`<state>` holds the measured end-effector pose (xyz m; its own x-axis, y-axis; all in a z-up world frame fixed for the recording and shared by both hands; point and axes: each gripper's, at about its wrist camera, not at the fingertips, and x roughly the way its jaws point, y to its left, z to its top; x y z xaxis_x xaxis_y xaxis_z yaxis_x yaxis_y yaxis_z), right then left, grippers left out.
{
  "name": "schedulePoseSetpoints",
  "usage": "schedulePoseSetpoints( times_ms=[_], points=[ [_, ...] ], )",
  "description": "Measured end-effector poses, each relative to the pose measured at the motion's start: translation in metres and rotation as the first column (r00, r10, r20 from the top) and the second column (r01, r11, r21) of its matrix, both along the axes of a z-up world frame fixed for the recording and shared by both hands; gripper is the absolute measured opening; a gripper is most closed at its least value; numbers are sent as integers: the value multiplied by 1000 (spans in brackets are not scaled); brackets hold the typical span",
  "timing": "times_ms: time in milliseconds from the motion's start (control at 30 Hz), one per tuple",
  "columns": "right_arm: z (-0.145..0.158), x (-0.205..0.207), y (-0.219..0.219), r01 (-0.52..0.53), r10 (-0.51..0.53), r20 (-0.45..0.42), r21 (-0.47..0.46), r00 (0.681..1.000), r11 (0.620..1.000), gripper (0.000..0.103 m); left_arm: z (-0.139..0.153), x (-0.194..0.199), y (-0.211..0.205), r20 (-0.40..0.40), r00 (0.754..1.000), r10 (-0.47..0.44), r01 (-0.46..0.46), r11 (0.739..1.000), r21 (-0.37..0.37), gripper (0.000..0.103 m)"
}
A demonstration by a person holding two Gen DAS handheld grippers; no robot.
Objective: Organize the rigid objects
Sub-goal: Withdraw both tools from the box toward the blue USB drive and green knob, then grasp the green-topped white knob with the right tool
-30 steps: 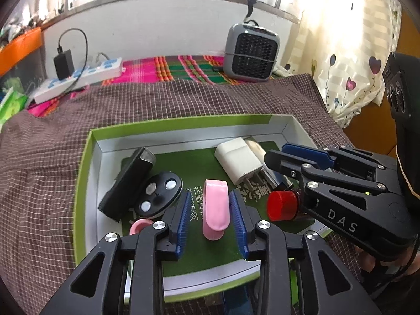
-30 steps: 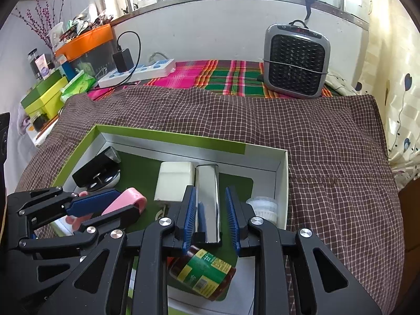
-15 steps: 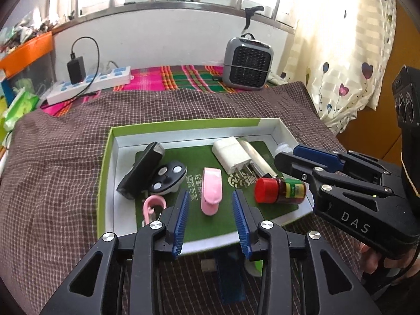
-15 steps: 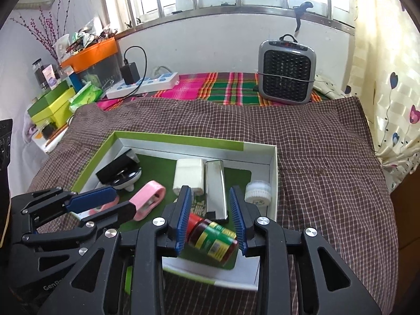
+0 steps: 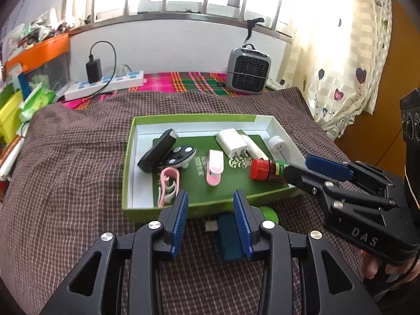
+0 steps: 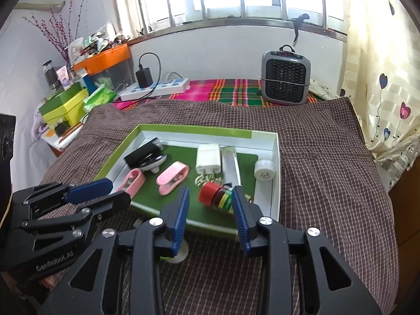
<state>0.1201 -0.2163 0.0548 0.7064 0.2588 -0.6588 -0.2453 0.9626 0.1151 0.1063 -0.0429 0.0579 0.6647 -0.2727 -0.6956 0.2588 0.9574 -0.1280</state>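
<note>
A green-rimmed box (image 5: 199,117) (image 6: 194,129) on the checked cloth holds a black case (image 5: 157,153), a black disc with white dots (image 5: 181,155), two pink clips (image 5: 215,166) (image 5: 168,183), a white charger (image 5: 231,141), a silver bar (image 6: 231,164), a white cap (image 6: 263,170) and a red-capped bottle (image 5: 265,170) (image 6: 216,197). My left gripper (image 5: 211,220) is open and empty, in front of the box. My right gripper (image 6: 211,215) is open and empty, just short of the bottle. A dark blue object (image 5: 228,236) and a green one (image 5: 270,214) lie on the cloth before the box.
A grey heater (image 6: 284,78) and a white power strip (image 5: 105,84) with a black adapter stand at the back by the wall. Green boxes and an orange bin (image 6: 105,57) crowd the left. A curtain (image 6: 380,65) hangs on the right.
Both grippers have drawn back and up, out of the box. The left one left the pink clip lying in the box; the right one left the bottle lying near the front right corner.
</note>
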Motion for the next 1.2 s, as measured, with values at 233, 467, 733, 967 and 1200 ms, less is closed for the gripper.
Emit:
schedulePoseSetpoints(
  times_ms=[233, 467, 733, 967, 1200],
  points=[
    [-6, -21, 6, -13, 13, -6, 9, 1000, 1000, 46, -5, -20, 8, -11, 1000, 4, -4, 1000, -15, 35],
    [-16, -33, 14, -29, 29, -28, 6, 999, 1000, 46, -13, -33, 20, -24, 1000, 19, -20, 999, -32, 35],
    [-32, -35, 23, -30, 30, -65, -7, 997, 1000, 52, -28, -42, 45, -59, 997, 53, -57, 996, -73, 35],
    [-41, -26, 34, -32, 32, -87, -7, 996, 999, 53, -36, -44, 57, -81, 995, 62, -69, 994, -88, 35],
    [-45, -16, 37, -4, 1, -99, -28, 995, 1000, 53, -40, -41, 60, -94, 994, 56, -65, 993, -95, 35]
  ],
)
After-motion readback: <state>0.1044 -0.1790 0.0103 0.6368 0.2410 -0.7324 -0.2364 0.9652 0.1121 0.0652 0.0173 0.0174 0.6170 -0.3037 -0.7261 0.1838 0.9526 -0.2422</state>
